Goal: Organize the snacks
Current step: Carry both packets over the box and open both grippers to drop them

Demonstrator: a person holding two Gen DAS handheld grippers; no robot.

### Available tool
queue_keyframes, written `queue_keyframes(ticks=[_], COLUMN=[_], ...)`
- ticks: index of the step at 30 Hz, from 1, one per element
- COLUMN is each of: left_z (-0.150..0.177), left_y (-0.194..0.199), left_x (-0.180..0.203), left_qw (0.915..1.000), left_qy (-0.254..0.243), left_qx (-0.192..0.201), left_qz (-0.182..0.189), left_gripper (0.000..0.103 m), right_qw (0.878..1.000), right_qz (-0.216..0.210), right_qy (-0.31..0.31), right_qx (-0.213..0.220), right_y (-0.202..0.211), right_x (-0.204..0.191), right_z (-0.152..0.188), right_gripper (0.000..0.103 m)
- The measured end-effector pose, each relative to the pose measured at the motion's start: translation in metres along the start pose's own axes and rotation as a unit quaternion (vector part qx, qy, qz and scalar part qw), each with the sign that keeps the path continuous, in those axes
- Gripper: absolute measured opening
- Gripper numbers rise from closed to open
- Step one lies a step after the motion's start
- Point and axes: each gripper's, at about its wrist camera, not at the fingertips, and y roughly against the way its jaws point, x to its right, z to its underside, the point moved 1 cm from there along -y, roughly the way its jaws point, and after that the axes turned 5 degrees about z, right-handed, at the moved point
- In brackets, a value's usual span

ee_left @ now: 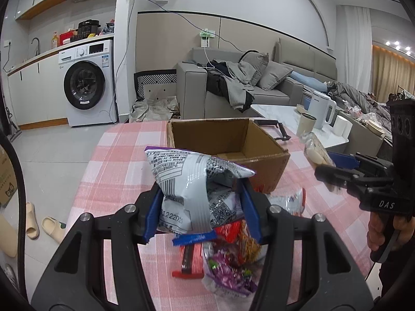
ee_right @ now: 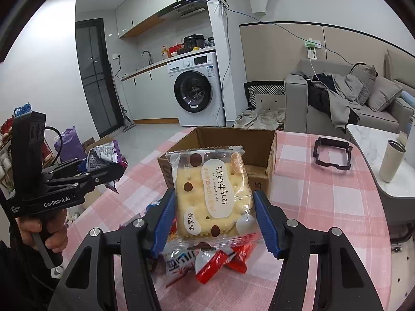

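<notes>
Item 1, left gripper [ee_left: 202, 207]: blue pads pinched on the lower half of a white-and-purple snack bag [ee_left: 197, 181], which stands up and forward out of the jaws, held clear of the tabletop [ee_left: 116, 160]; the low grip leaves the crumpled top free, likely so the bag can drop cleanly once released. Item 2, right gripper [ee_right: 214, 215]: pads closed on the 2 side edges of a clear-wrapped nougat cracker pack [ee_right: 212, 194], held flat-face up so the wrapper is not crushed; in the left view this gripper sits at 3 o'clock of the snack bag, with a hand [ee_left: 386, 230] on its grip. Item 3, cardboard box [ee_left: 228, 140]: open-topped, apparently empty, at 12 o'clock of both held packs and near them; by its position it is judged the destination, and both grippers point toward it, angled downward. Item 4, loose snack pile [ee_left: 223, 254]: red, blue and purple wrappers lying on the pink checked tabletop directly below the left gripper, at 6 o'clock of the box, unsorted. Item 5, black frame [ee_right: 332, 155]: lying flat at 3 o'clock of the box, apart from it, no evident role. Status: 2 packs lifted and judged in transit to the box; the pile remains to be sorted.
</notes>
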Motion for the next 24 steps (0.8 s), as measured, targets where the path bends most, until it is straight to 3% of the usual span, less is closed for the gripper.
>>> queue_keyframes(ticks=[24], left_z=[-0.076], left_y=[-0.142], left_x=[-0.001], left_qw=[0.9997], left_qy=[-0.006], left_qx=[-0.023], left_qz=[0.009], left_gripper=[0.052], right_qw=[0.999], right_qz=[0.004], right_qy=[-0.034], right_qx=[0.007], right_y=[-0.082], right_x=[0.012], right_z=[-0.056], right_gripper=[0.061])
